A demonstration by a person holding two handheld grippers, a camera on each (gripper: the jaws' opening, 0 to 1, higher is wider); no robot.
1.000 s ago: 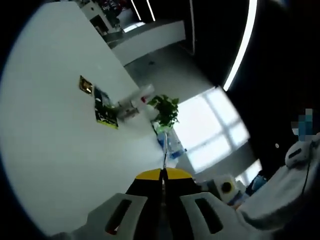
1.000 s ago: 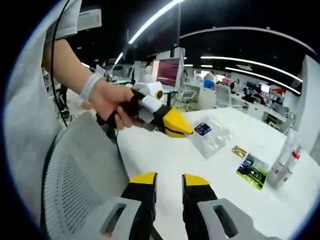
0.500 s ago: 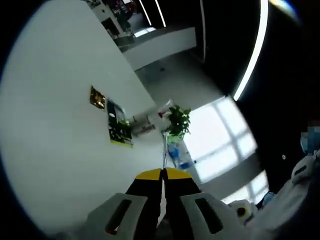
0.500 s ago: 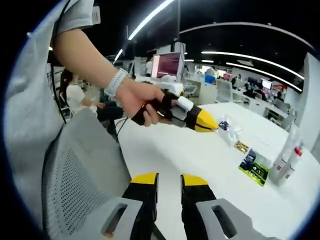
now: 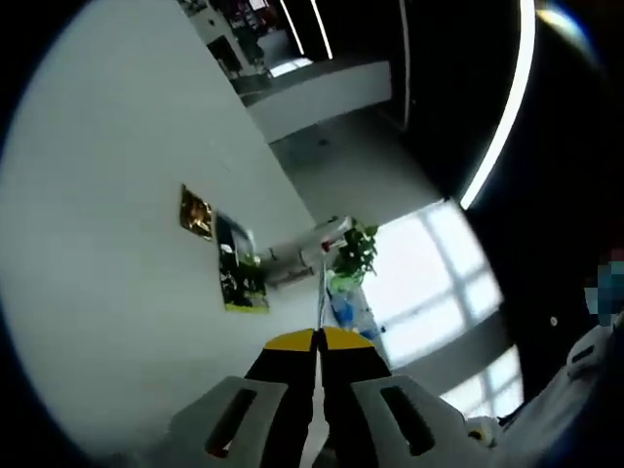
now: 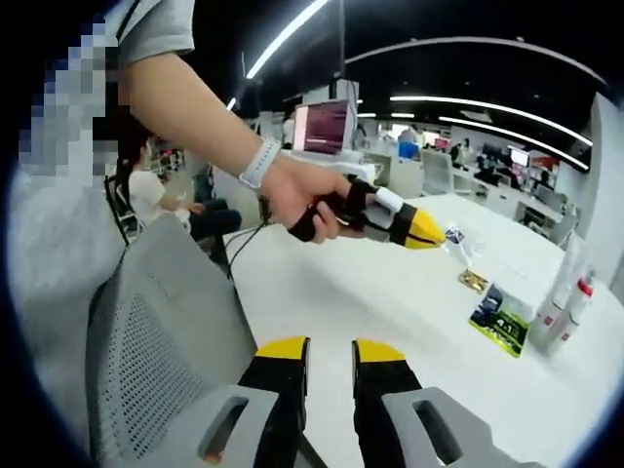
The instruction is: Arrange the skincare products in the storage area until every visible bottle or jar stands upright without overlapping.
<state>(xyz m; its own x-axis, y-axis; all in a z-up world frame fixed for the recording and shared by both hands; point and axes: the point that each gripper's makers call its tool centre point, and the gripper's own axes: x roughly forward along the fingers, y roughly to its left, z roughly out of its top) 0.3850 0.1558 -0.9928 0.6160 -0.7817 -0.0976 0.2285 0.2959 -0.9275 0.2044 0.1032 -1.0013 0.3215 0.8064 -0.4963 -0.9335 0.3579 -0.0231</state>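
Left gripper [image 6: 421, 229], jaws pressed together and empty, reaches toward bottles [image 6: 563, 302] standing far ahead; right gripper [image 6: 330, 353] jaws slightly parted, empty. A hurried sweep could topple them.

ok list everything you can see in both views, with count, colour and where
table: one, white, under everything
bottles: two, white, one with a red cap, upright at the far right of the table
sachet: one, green and black, flat beside the bottles
small packet: one, gold, just beyond the sachet
clear bag: one, clear, held at the left gripper's tip
chair: one, grey mesh, near left
plant: one, green, past the table edge
left gripper: yellow tips, shut
right gripper: yellow tips, open
hand: one, holding the left gripper
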